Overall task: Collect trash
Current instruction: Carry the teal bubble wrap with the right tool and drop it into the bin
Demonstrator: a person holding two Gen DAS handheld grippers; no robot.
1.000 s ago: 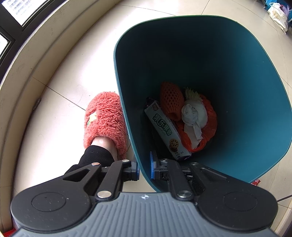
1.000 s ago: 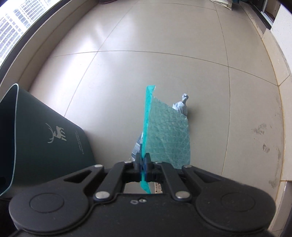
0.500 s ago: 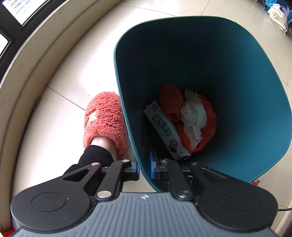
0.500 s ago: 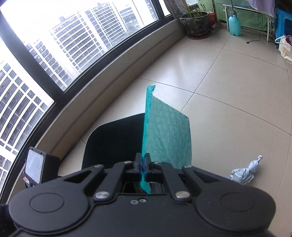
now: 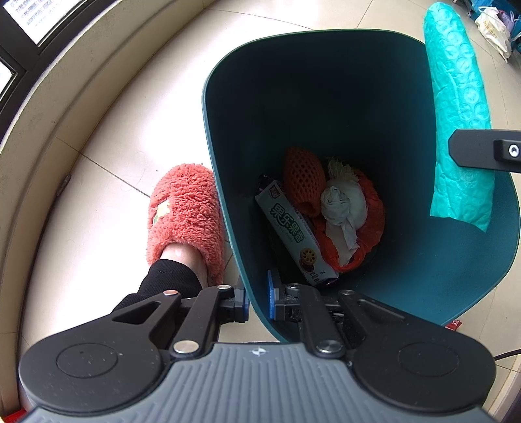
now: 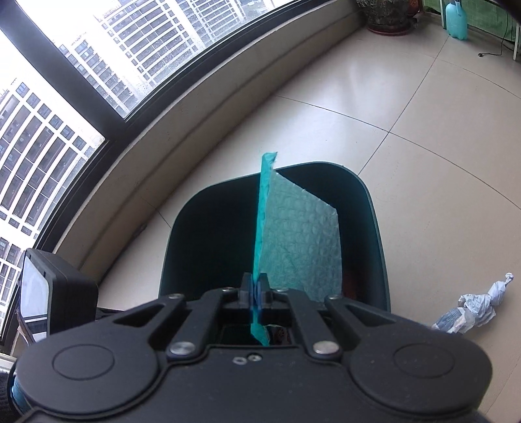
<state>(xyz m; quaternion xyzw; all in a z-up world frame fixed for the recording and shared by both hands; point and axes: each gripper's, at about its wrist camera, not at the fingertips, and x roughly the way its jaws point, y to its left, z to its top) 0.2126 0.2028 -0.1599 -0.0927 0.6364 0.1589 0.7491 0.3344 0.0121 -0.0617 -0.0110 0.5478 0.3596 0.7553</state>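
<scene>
My left gripper is shut on the near wall of the dark teal bin; one pad sits inside, one outside. In the bin lie a biscuit packet, an orange foam net and a white wad on an orange bag. My right gripper is shut on a teal bubble-wrap sheet, which hangs above the bin's opening. In the left wrist view the sheet shows at the bin's right rim, with a right-gripper finger across it.
A person's foot in a fluffy coral slipper stands against the bin's left side. A crumpled white paper wad lies on the tiled floor right of the bin. A curved window ledge runs behind. A plant pot and bottle stand far off.
My right gripper has swung with the teal sheet from above the bare floor to above the bin's opening. The sheet now shows in the left wrist view. The left gripper and bin have not moved.
</scene>
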